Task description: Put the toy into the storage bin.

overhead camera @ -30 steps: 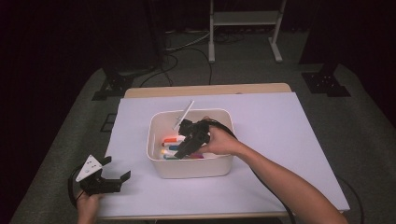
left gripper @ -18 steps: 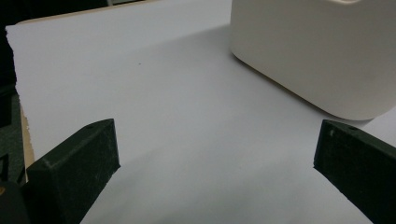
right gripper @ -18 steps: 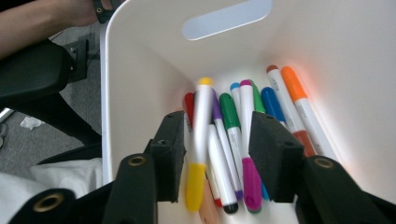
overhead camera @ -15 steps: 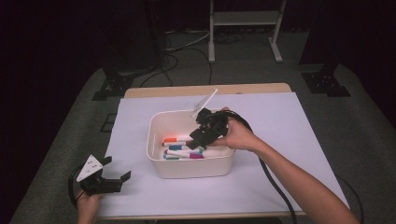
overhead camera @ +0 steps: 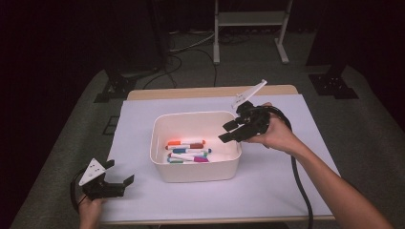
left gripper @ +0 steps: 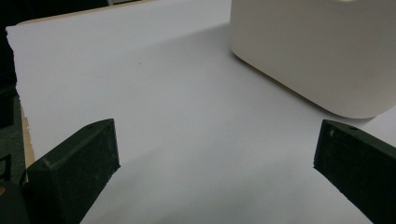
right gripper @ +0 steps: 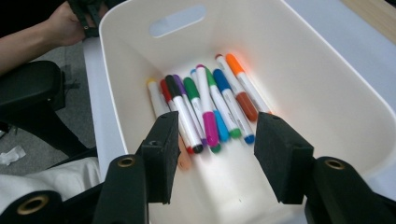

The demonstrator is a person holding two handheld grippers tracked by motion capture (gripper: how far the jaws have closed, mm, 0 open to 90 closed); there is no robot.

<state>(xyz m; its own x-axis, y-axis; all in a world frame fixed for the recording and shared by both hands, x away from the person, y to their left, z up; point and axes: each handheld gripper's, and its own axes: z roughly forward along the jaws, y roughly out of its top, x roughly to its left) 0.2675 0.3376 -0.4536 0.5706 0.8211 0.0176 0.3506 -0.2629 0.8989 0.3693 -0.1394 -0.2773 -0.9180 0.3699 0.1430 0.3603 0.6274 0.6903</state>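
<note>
While the right gripper (overhead camera: 233, 130) hangs over the right rim of the white bin (overhead camera: 160, 157), jaws apart and nothing between them, the markers (overhead camera: 187, 151) lie below and ahead of it on the bin floor, well apart from the tips. From the right gripper view the bundle of markers (right gripper: 205, 105) sits straight ahead of the gap between the jaws, just past the tips, side by side and touching. Their long axes run roughly along the gripper's own reach line, tilted a bit to its right at the near end, so the jaw gap already crosses the barrels. The magenta-capped marker (right gripper: 207, 114) lies nearest the middle of the gap; the orange-and-brown one (right gripper: 241, 88) is on the gripper's right side of the bundle, the yellow-capped one (right gripper: 154, 95) on its left. Judgement: the next move is a drop forward and down into the bin (right gripper: 327, 88), and because the markers are packed tight, a finger could land on a neighbour rather than slip beside 1 barrel. The left gripper (overhead camera: 111, 183) is also open and empty, low over the counter (overhead camera: 143, 114) at the near left corner, well apart from the bin. In its own view the bin's outer wall (left gripper: 317, 51) stands ahead and to its right, contents hidden. The right hand (overhead camera: 276, 134) is clearly the nearer of the 2 to the markers; the left hand (overhead camera: 90, 210) would have to cross the rim first.
</note>
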